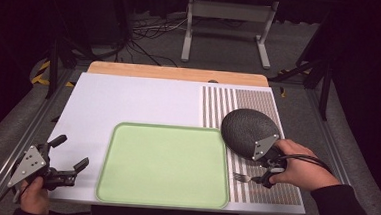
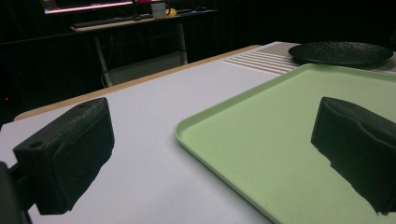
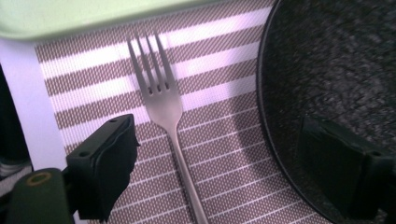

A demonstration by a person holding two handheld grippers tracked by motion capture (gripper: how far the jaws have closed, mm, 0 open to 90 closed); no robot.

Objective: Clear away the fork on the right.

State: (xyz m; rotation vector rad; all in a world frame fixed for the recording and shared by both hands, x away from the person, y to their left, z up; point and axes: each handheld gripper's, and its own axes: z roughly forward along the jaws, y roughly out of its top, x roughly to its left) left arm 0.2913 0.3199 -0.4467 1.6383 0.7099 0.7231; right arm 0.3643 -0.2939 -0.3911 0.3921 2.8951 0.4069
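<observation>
A white sheet covers the worktop (image 1: 128,103), with a wooden edge showing at the far side and a brown-striped placemat (image 1: 259,104) on the right. A pale green tray (image 1: 165,166) sits at the near middle. A dark plate (image 1: 247,131) and a fork (image 3: 163,107) lie on the placemat. The left tongs (image 1: 70,153) gape apart at the worktop's near left corner. The right tongs (image 3: 215,163) stand apart, straddling the fork's handle. Beyond, the room is dark, with cables on the grey floor (image 1: 222,49) and a white frame stand (image 1: 229,19).
</observation>
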